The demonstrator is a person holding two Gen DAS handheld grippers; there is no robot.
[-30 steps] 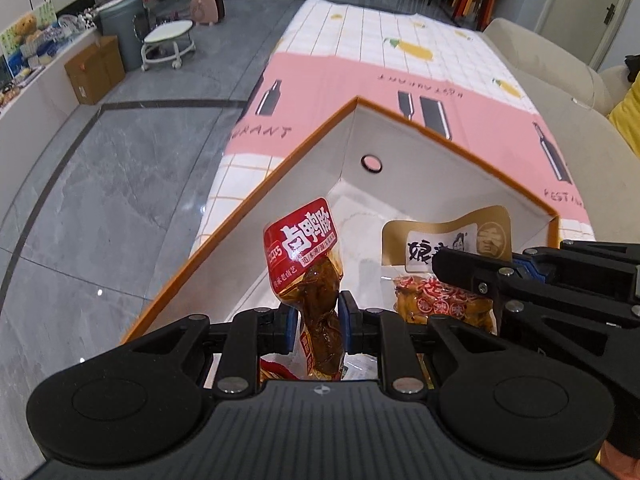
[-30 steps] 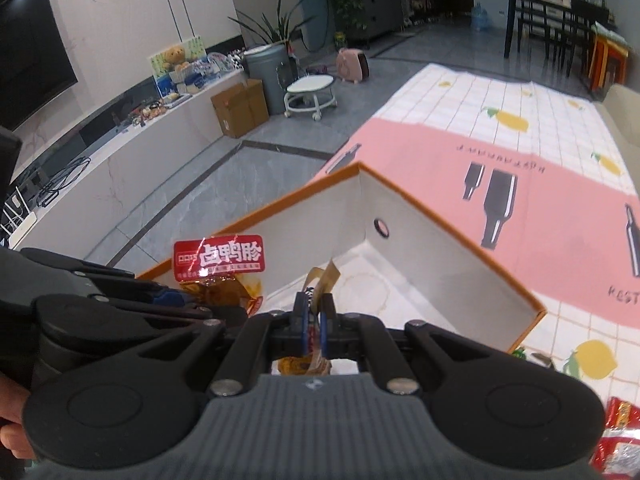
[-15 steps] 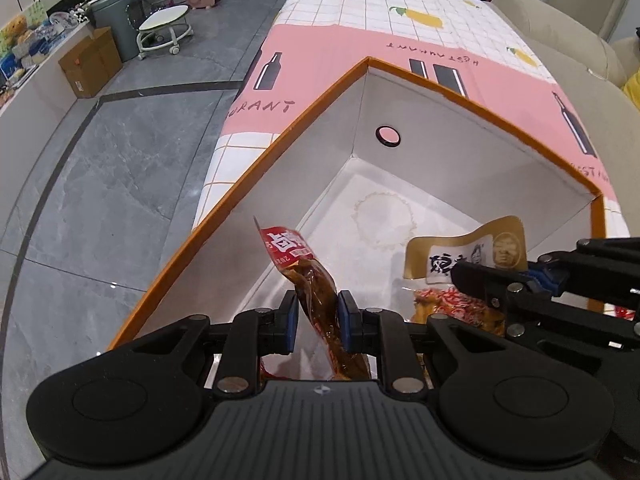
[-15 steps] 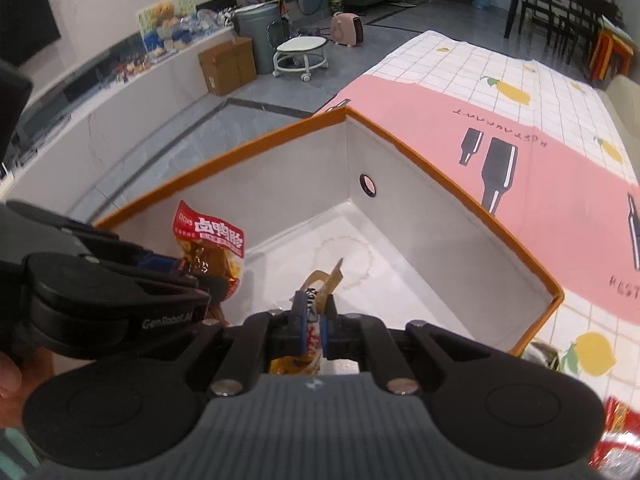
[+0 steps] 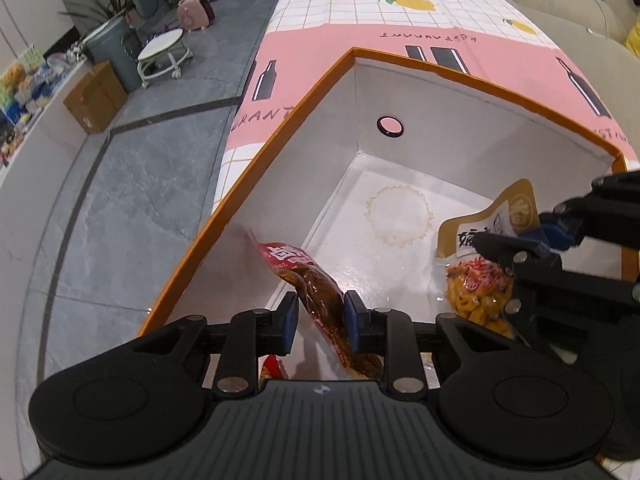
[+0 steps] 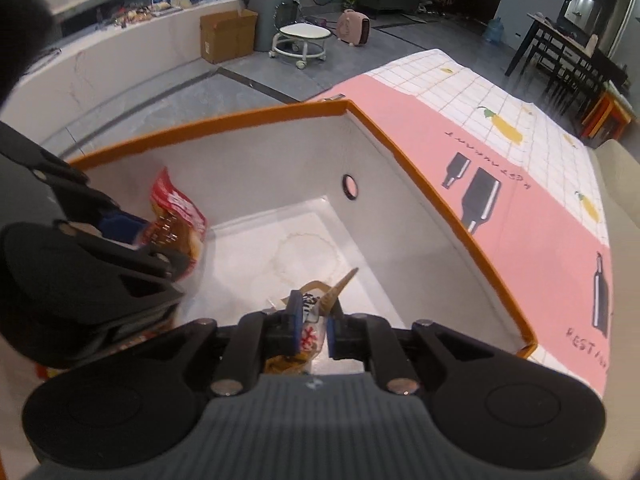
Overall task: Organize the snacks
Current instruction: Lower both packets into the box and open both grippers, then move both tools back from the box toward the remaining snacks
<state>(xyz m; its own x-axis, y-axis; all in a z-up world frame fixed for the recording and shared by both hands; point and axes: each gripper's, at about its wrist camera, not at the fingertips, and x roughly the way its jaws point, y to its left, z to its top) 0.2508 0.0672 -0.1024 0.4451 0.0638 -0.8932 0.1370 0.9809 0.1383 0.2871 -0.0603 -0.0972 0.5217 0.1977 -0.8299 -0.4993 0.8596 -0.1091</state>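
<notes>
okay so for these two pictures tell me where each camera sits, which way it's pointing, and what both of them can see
Left wrist: on the left gripper, looking steeply down into the orange-rimmed box; its jaws, just opening, flank the red snack pack.
Right wrist: on the right gripper, looking down into the same box; its jaws, just opening, straddle the gold snack pack.
Shared: the box, both packs, the pink tablecloth, and the other gripper.

The tablecloth [image 6: 560, 240] reads "RESTAURANT" upside down; the snack packets' Chinese print is illegible.
</notes>
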